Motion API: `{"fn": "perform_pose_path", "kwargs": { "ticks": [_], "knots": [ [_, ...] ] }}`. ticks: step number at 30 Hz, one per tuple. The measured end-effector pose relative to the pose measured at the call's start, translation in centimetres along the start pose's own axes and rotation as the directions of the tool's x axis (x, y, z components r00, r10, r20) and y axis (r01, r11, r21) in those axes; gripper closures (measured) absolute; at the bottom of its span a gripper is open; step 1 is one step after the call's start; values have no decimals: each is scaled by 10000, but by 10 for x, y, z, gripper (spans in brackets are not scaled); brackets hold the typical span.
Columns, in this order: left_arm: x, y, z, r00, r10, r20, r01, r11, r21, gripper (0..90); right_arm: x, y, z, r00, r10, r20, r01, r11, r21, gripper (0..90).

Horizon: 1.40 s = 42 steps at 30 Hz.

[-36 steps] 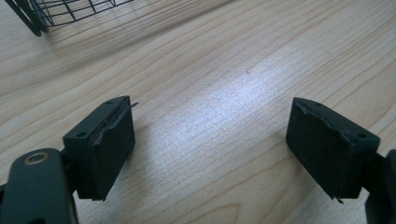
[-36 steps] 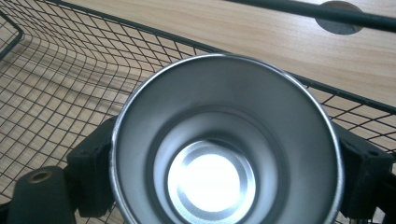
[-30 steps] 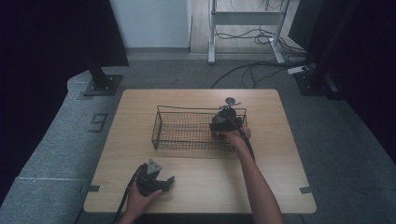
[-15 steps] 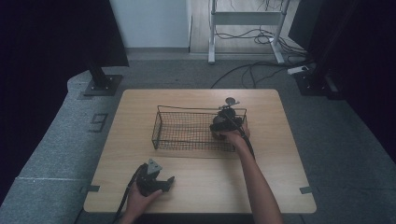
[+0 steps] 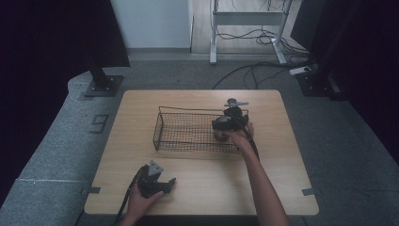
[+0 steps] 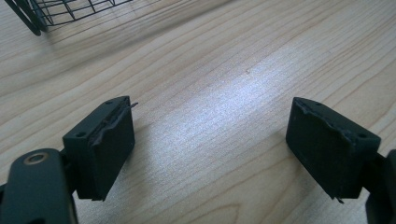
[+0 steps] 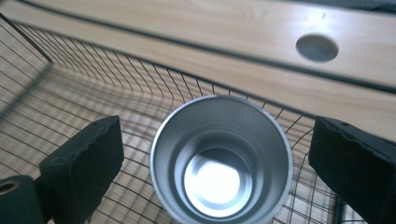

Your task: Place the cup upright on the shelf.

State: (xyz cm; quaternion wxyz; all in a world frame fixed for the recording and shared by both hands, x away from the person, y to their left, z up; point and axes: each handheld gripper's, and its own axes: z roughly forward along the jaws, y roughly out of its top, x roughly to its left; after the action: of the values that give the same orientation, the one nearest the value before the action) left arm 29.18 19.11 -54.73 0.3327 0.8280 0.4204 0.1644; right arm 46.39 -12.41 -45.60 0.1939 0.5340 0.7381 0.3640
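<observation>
At the right end of the black wire-mesh basket [image 5: 188,132], which sits on the middle of the pale wooden table [image 5: 282,188], the right gripper [image 5: 225,126] is held down over the basket's rim by the person's right hand [image 5: 240,137]. In the right gripper view its two black jaws stand wide apart, one at about eight o'clock and the other at about four o'clock in that view, and between them, touching neither, stands a shiny round metal cup [image 7: 222,158] seen from above, upright with its open mouth facing the camera and its bright bottom showing. The cup stands inside the basket [image 7: 70,93], on the mesh floor near the side wall of wires that runs behind it. Beyond that wall, toward twelve o'clock in this view, lies the bare wooden tabletop with a round hole [image 7: 317,47] in it at about one o'clock. From the high view the cup itself is hidden under the gripper and hand. The left gripper [image 5: 160,183] rests well apart from the basket, at about seven o'clock on the table near the front edge, held by the person's left hand [image 5: 141,200]. In the left gripper view its jaws are likewise spread wide over bare wood grain, nothing between them, with a corner of the basket [image 6: 56,11] at about eleven o'clock.
</observation>
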Motion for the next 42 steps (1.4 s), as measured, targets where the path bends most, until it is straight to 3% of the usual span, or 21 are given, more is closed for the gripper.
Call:
{"fn": "perform_pose_path", "kwargs": {
  "ticks": [9,19,26,32,38,42],
  "knots": [
    [0,0,0,10000,-5,-5,5,10000,15,154,-3,-10,-47,9995,8,-320,-52,9904,-1378,71],
    [0,0,0,10000,-3,3,3,10000,19,154,-8,-55,-90,9947,-324,-976,105,9762,-2165,124],
    [0,0,0,10000,11,5,-11,10000,25,154,-16,-88,-111,9945,-339,-990,87,9696,-2447,130],
    [0,0,0,10000,18,6,-18,10000,28,154,-21,-115,-122,9949,-315,-958,79,9712,-2381,134],
    [0,0,0,10000,12,-2,-12,10000,20,155,-26,-146,-119,9947,-113,-1019,-107,9769,-2134,140],
    [0,0,0,10000,15,-4,-15,10000,23,155,-30,-155,-113,9958,-116,-913,-49,9839,-1788,148]
  ]
}}
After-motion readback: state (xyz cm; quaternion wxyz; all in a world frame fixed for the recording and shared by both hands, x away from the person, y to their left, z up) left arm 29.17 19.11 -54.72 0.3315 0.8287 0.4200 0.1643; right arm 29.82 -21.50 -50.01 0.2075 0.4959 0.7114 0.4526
